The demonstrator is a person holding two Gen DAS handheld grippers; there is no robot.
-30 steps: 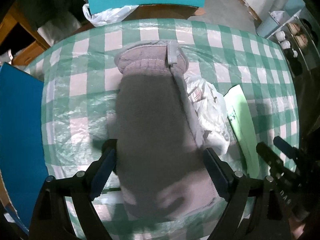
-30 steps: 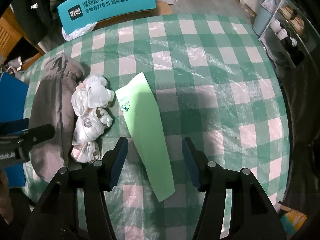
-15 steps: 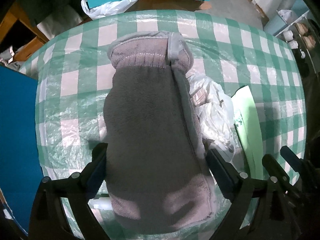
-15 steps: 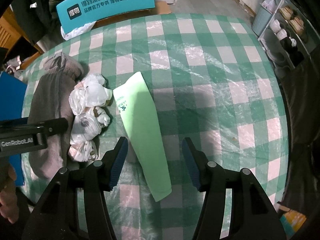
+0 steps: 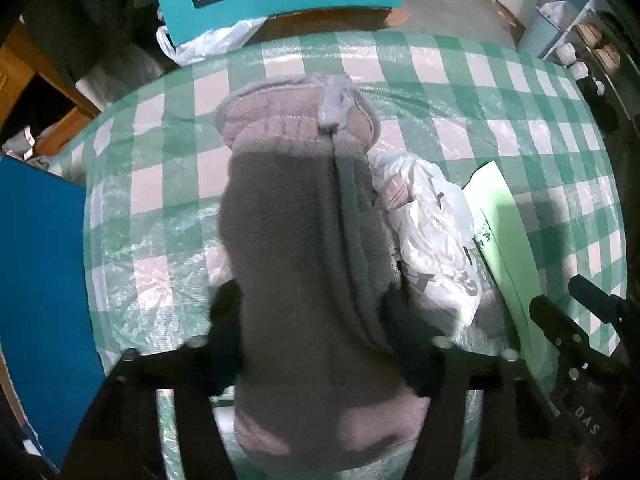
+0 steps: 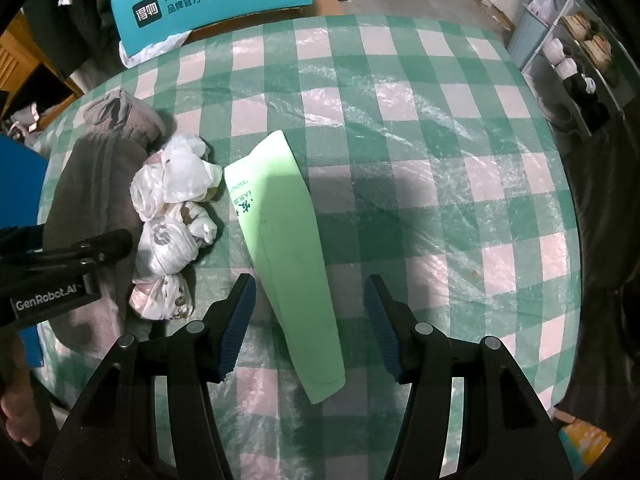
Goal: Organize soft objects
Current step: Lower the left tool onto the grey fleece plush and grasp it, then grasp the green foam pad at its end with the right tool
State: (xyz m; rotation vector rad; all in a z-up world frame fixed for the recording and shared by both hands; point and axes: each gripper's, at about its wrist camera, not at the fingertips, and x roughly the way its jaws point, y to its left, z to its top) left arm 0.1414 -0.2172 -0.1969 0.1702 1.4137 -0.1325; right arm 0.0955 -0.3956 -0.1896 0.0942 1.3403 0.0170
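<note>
Both grippers are black plastic frames with angular arms held by round silver screws. The right gripper carries fingers faced with dark blue ribbed pads. The left gripper shows white lettering, "GenRobot.AI", on its side. A bare hand shows, no sleeve visible

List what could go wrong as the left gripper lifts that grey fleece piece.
1. The left gripper has just been closing on the grey fleece piece near one end; the long rest may sag and slip.
2. The white plastic bags lie against the fleece and could be dragged.
3. The right gripper hangs open over the green sleeve, close beside.
</note>
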